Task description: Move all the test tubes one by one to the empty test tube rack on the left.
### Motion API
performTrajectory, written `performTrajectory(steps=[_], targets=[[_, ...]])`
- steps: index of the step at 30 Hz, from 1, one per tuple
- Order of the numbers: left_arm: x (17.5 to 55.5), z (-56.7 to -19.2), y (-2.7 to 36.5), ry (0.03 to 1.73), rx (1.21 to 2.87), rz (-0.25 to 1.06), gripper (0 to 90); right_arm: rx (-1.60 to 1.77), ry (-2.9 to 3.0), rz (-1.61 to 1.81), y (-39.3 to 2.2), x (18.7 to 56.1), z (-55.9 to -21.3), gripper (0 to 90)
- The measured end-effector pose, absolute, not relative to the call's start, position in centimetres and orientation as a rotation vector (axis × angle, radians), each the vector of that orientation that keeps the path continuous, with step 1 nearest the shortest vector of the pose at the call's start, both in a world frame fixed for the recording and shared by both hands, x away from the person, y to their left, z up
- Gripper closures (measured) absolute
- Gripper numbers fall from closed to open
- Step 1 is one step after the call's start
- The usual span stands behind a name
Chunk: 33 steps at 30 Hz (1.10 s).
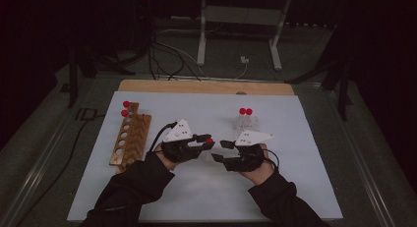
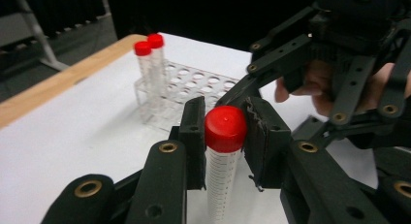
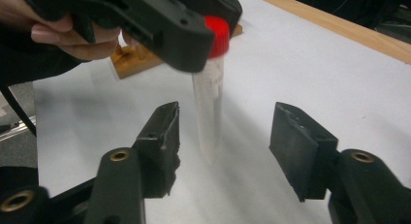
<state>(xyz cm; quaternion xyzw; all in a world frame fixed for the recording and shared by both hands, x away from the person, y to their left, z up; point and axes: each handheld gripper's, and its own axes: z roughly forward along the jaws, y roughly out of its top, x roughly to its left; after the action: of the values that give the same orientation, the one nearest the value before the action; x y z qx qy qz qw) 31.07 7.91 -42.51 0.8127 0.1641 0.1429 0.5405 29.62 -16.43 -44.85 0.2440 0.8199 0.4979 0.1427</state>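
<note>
A clear test tube [image 2: 220,180] with a red cap [image 2: 225,128] hangs upright above the white board, and my left gripper [image 2: 225,132] is shut on it at the cap. In the high view this gripper [image 1: 207,141] sits at the board's middle with the red cap [image 1: 209,140] at its tip. My right gripper [image 1: 220,151] faces it from the right, open. In the right gripper view the tube [image 3: 209,107] hangs between the right gripper's [image 3: 225,136] spread jaws, and neither pad touches it.
A wooden rack [image 1: 130,138] lies at the board's left with two red-capped tubes [image 1: 125,108] at its far end. A clear plastic rack [image 2: 194,83] holds two more red-capped tubes [image 2: 149,73] behind the grippers. The white board [image 1: 295,187] rests on a wooden-edged table.
</note>
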Motion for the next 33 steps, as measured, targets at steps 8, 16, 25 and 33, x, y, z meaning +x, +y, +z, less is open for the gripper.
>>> performTrajectory(steps=[8,16,25,33], targets=[[31.1,-41.4,10.0,0.429,1.912,0.381,72.0,0.728,2.322,1.462,-16.7,29.5,-44.4,20.1],[31.2,-40.6,12.2,0.479,1.895,0.431,72.0,0.740,2.310,1.486,-16.9,29.5,-44.0,1.7],[31.3,-39.9,14.6,0.536,1.879,0.494,72.0,0.734,2.300,1.527,-17.3,29.5,-43.8,0.0],[31.5,-38.7,18.0,0.610,1.850,0.568,72.0,0.726,2.295,1.536,-17.4,29.5,-43.7,0.0]])
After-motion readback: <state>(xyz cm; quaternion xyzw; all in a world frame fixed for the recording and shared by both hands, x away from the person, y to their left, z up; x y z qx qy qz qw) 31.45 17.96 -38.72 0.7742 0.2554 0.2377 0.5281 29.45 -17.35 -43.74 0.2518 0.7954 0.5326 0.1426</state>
